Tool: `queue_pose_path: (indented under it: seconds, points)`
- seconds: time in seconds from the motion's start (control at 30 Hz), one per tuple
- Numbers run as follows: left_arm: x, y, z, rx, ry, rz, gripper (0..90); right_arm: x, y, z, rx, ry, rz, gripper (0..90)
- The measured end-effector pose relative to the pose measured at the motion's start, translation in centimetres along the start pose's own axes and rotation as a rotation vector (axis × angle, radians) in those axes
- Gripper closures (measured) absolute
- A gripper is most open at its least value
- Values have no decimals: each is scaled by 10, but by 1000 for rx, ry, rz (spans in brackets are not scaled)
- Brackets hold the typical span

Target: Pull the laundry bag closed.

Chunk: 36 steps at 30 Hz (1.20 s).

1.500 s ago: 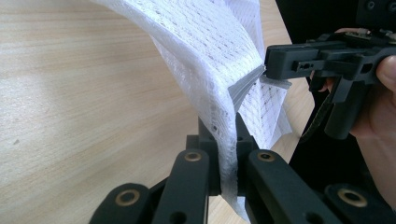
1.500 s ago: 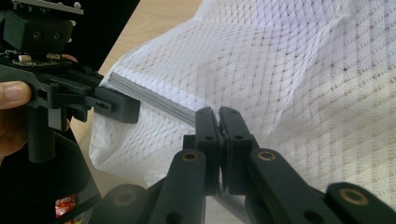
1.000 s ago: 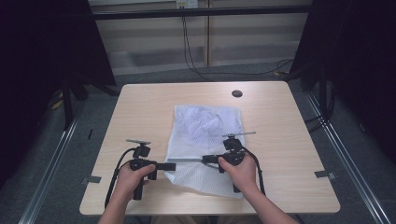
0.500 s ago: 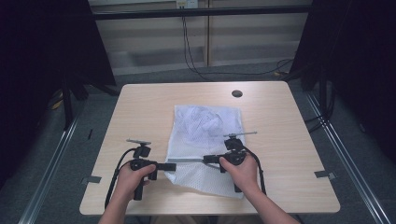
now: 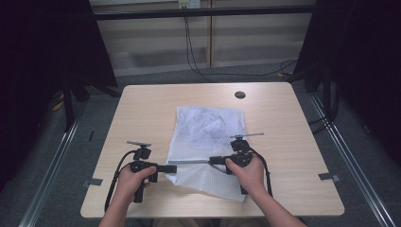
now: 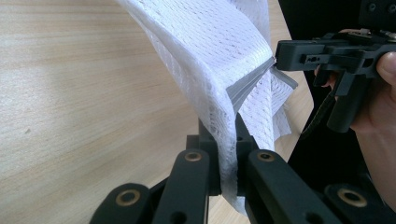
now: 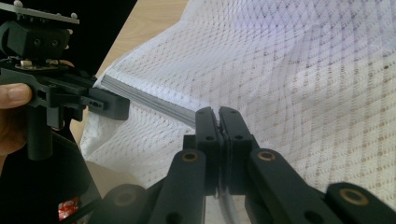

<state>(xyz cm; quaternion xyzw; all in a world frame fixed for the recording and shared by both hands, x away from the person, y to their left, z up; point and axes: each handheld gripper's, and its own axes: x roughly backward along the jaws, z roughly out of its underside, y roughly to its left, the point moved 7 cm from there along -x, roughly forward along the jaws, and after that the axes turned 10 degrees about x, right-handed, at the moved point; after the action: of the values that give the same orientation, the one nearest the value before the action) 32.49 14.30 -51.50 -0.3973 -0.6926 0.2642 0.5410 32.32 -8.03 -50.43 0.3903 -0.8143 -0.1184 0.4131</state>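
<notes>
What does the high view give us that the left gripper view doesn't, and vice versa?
High view: the whole table, a dark round spot near its far edge, and the full outline of the white mesh cloth.
Left gripper view: close up, the left hand-held gripper with its jaws shut on a fold of the mesh, and the layered edge of the grey band.
Both: cloth, tabletop, and the right hand-held gripper at the band's other end.
</notes>
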Motion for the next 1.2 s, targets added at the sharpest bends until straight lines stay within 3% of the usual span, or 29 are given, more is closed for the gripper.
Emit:
queue_pose_path:
  seconds: [0.2,0.27,0.4,0.87,0.9,1.0,1.1,1.13,1.2]
  points:
    - [0,1,0,4,-1,-9,888,1,-1,0,0,1,-1,872]
    - [2,2,0,23,-4,-7,888,3,-4,1,12,6,23,872]
    - [3,0,0,32,-7,8,888,9,-9,2,-22,-8,3,872]
    - [4,2,-1,16,-9,0,888,12,-8,2,-2,-7,7,872]
    - [3,1,0,31,-10,5,888,13,-7,2,-2,-7,6,873]
    - [3,3,0,17,-6,-8,888,13,-7,3,4,-6,5,872]
    - [3,1,0,29,-9,0,888,15,-8,4,-1,-3,1,872]
    - [3,2,0,15,-2,-5,888,15,-8,4,3,-6,3,873]
    - [2,1,0,34,-10,0,888,16,-8,4,0,-7,2,872]
